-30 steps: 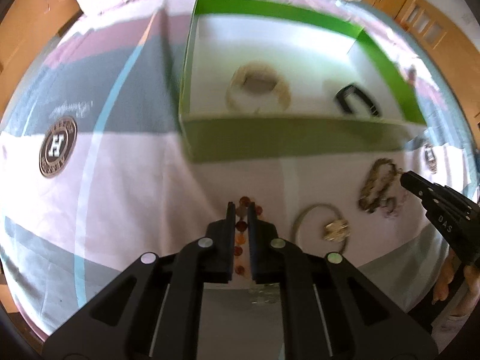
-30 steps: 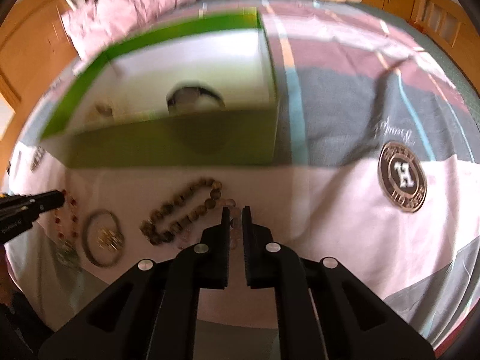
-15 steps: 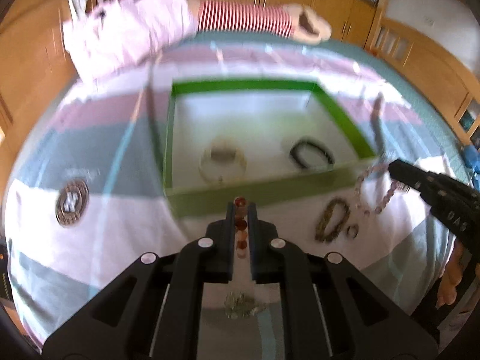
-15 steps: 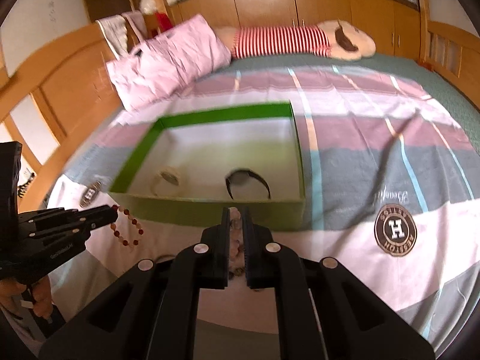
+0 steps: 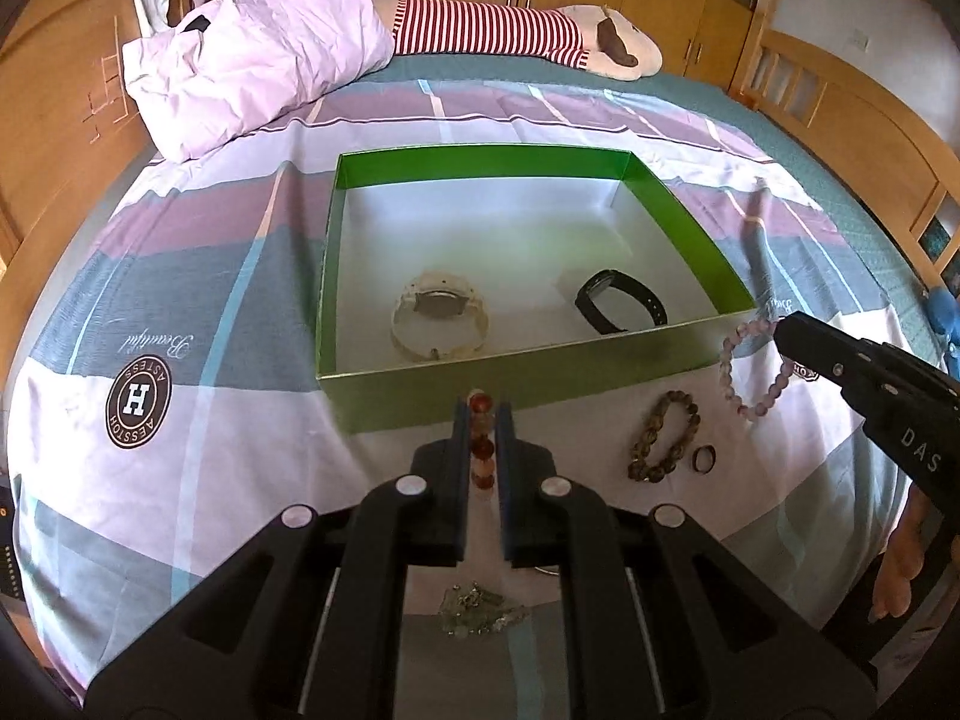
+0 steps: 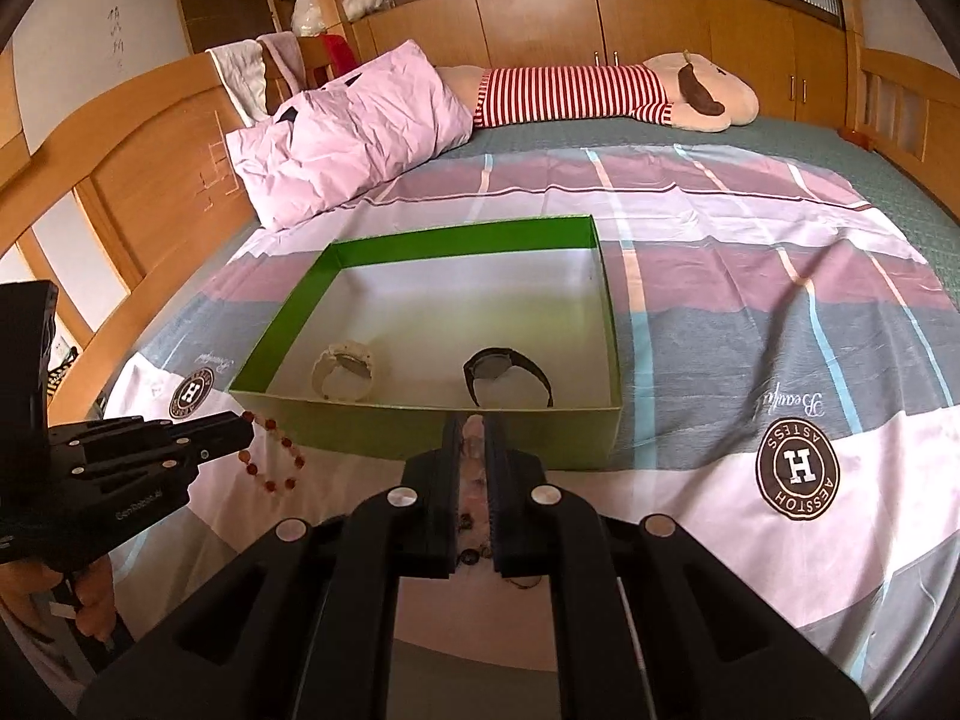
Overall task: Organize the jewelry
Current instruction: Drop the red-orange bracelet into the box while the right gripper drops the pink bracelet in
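A green box (image 5: 510,369) (image 6: 432,426) with a white floor sits on the bed; a white watch (image 5: 441,321) (image 6: 345,369) and a black watch (image 5: 621,309) (image 6: 507,375) lie in it. My left gripper (image 5: 482,414) (image 6: 240,429) is shut on a red bead bracelet (image 5: 482,450) (image 6: 273,465), held in the air just before the box's near wall. My right gripper (image 6: 474,426) (image 5: 780,324) is shut on a pale pink bead bracelet (image 5: 753,369) (image 6: 476,438), hanging beside the box's near right corner.
A brown bead bracelet (image 5: 663,435) and a dark ring (image 5: 703,459) lie on the sheet before the box. A small silvery chain pile (image 5: 480,606) lies nearer. A pink pillow (image 5: 252,60) and striped plush toy (image 6: 600,93) lie at the far end.
Both grippers have lifted up off the sheet, each carrying its bracelet, and now hang higher, in front of the box.
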A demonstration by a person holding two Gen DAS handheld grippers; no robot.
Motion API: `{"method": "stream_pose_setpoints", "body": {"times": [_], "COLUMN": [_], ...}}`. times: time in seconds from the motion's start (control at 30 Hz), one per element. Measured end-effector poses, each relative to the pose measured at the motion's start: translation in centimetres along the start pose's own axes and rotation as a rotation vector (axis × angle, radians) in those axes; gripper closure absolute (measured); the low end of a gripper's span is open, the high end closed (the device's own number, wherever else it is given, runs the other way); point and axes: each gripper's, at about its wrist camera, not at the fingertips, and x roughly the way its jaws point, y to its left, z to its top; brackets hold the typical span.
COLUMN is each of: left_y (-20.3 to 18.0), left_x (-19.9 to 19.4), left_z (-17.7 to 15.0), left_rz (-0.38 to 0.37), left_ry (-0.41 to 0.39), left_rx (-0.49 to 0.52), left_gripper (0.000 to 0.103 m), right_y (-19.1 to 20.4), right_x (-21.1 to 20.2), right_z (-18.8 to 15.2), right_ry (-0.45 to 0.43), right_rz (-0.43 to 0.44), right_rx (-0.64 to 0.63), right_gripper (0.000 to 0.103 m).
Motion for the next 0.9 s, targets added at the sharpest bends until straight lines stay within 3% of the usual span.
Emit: {"method": "stream_pose_setpoints", "body": {"times": [0.27, 0.37, 0.57, 0.67, 0.9], "left_y": [-0.1, 0.4, 1.2, 1.9, 2.8], "left_x": [-0.8, -1.7, -1.0, 0.7, 5.5], "left_z": [0.6, 3.1, 7.5, 8.7, 8.0], "left_rz": [-0.003, -0.038, -0.064, -0.113, -0.077], "left_ry": [-0.040, -0.089, -0.108, -0.080, 0.020], "left_rx": [0.003, -0.016, -0.054, -0.090, -0.123], "left_gripper": [0.095, 0.095, 0.095, 0.095, 0.095], "right_y": [0.6, 1.0, 0.9, -0.2, -1.8], "right_x": [-0.5, -1.2, -0.3, 1.9, 6.4], "right_z": [0.6, 2.2, 6.7, 7.5, 6.2], "right_ry": [-0.017, -0.057, -0.116, -0.089, 0.029], "right_rz": [0.010, 0.009, 0.028, 0.039, 0.005], "right_rx": [-0.007, -0.021, -0.016, 0.034, 0.062], "right_gripper": [0.095, 0.095, 0.095, 0.095, 0.095]}}
